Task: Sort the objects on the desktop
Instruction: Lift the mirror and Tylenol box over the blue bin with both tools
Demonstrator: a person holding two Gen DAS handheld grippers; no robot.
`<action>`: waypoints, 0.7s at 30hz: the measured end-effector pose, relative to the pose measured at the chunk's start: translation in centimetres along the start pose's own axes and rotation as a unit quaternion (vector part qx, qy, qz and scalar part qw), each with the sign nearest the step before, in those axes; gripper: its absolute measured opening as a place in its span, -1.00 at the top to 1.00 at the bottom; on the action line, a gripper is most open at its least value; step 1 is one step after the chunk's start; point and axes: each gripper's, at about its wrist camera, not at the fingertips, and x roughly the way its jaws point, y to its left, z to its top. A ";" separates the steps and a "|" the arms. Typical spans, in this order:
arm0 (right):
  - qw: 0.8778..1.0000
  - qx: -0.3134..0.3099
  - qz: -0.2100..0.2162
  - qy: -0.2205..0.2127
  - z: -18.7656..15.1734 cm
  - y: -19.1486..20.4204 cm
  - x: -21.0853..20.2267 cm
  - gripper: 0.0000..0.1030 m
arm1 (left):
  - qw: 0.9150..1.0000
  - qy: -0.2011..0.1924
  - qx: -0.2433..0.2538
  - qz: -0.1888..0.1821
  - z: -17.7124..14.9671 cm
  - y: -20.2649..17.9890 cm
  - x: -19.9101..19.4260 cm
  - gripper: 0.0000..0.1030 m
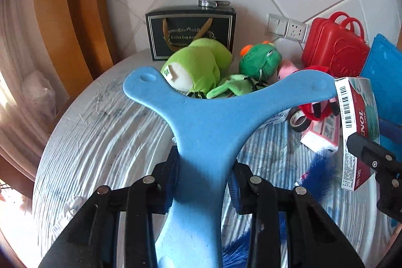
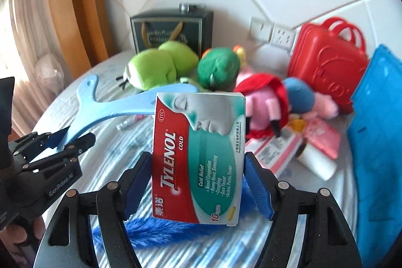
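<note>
Two grips — left gripper (image 1: 204, 189): blue hanger (image 1: 211, 117) | right gripper (image 2: 198, 186): Tylenol box (image 2: 198, 157)

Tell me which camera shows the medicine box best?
The right wrist view. There the medicine box faces the camera, front fully readable, clamped between the right gripper's jaws. The left wrist view only catches the medicine box at the right edge, tilted, showing mostly its barcode side.

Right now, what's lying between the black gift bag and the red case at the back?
In both wrist views, the dark green plush frog sits between the black gift bag and the red case.
</note>
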 end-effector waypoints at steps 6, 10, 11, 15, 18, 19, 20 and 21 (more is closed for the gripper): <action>0.994 0.012 -0.060 -0.089 -0.1 -2.0 -9.6 -0.41 | 0.997 -0.067 0.020 -0.019 0.9 -2.2 -6.8 0.34; 0.983 0.030 -0.110 -0.141 -1.1 -3.9 -15.8 -0.41 | 0.992 -0.111 0.040 -0.048 1.3 -5.0 -10.8 0.34; 0.980 0.036 -0.123 -0.152 -1.4 -4.6 -17.3 -0.41 | 0.990 -0.123 0.046 -0.056 1.4 -5.9 -11.8 0.34; 0.967 0.069 -0.162 -0.183 -2.8 -8.2 -22.4 -0.41 | 0.981 -0.156 0.068 -0.087 1.5 -10.2 -15.5 0.34; 0.958 0.096 -0.177 -0.205 -3.9 -11.6 -26.0 -0.41 | 0.974 -0.178 0.085 -0.108 1.3 -14.1 -18.3 0.34; 0.953 0.103 -0.186 -0.214 -4.4 -12.8 -27.3 -0.41 | 0.972 -0.187 0.091 -0.113 1.2 -15.6 -19.3 0.34; 0.950 0.108 -0.193 -0.222 -5.0 -14.0 -28.4 -0.41 | 0.969 -0.195 0.097 -0.118 1.1 -17.1 -20.2 0.34; 0.945 0.114 -0.202 -0.229 -5.5 -15.4 -29.7 -0.41 | 0.966 -0.202 0.102 -0.125 1.1 -18.8 -21.0 0.34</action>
